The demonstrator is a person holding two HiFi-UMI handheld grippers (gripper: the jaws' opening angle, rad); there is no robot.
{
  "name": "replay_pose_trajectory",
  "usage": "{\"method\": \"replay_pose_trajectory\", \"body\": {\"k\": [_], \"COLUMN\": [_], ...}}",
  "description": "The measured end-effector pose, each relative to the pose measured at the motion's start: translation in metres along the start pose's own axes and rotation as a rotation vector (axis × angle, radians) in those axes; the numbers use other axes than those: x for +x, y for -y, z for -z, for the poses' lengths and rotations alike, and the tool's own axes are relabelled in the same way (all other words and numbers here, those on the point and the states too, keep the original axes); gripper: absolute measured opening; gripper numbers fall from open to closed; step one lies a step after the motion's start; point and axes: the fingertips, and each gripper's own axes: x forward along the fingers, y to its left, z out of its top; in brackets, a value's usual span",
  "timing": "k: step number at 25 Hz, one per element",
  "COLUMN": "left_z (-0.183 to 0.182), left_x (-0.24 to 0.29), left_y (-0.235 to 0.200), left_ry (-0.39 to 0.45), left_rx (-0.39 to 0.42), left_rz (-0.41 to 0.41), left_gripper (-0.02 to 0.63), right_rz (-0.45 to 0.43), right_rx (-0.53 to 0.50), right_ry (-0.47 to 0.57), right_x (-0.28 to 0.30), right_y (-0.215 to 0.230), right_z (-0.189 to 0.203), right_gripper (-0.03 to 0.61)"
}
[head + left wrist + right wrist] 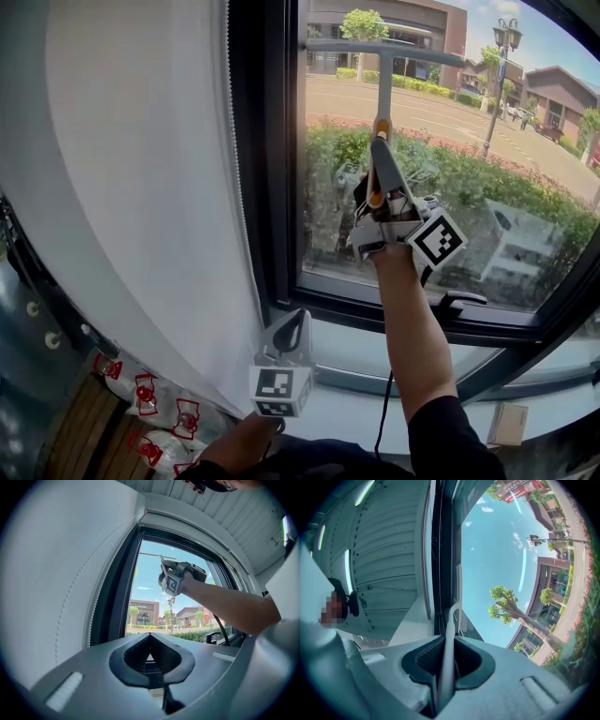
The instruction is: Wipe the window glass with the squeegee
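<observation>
The squeegee (384,84) stands upright against the window glass (506,141), its grey T-shaped blade (380,49) near the top of the pane. My right gripper (378,192) is shut on the squeegee's handle, with my arm reaching up to it. In the right gripper view the pale handle (451,625) runs up between the jaws toward the blade (459,585). My left gripper (292,326) hangs low beside the curtain, shut and holding nothing. The left gripper view looks past its own closed jaws (150,638) up at the right gripper (177,577) and the blade (154,555).
A white curtain (141,187) covers the left, next to the dark window frame (274,150). A black window handle (457,301) sticks out at the lower frame, above the sill (356,349). A cable (385,408) hangs under my right arm. Red-patterned bags (150,408) lie lower left.
</observation>
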Motion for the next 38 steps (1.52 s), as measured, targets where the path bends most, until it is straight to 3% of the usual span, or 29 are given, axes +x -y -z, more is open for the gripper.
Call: {"method": "replay_pose_trajectory", "body": {"k": [9,14,19,23,29,33,38], "left_z": [0.023,0.016,0.022,0.010,-0.046,-0.086,-0.113], "left_x": [-0.008,0.001,-0.008,-0.003,0.016,0.025,0.037], "left_y": [0.016,0.031,0.025,0.025,0.044,0.049,0.057], "left_ry": [-0.050,-0.069,-0.052,-0.013,0.087,0.159,0.200], "left_rx": [-0.020,-0.012,-0.004,0.031,0.062,0.100,0.178], "left_rz": [0.023,0.028,0.034,0.032,0.030,0.019,0.014], "left_gripper": [0.018,0.018,0.018,0.018,0.018,0.018,0.018], "right_rz": [0.104,0.134,0.094,0.010,-0.100,-0.118,-0.098], "right_rx": [0.090,0.099,0.073,0.003,-0.098,-0.104,-0.073], "right_ry": [-0.062,-0.096,-0.092,-0.081,-0.016,0.032,0.056], "right_x": [-0.100,-0.118,-0.114,-0.079,-0.018,0.001,0.012], "right_y": [0.008,0.014,0.001,-0.019,-0.051,-0.058,-0.043], "right_z": [0.063,0.057,0.055,0.008,-0.095,-0.143,-0.170], "right_gripper": [0.048,0.047,0.048,0.048,0.048,0.048,0.047]}}
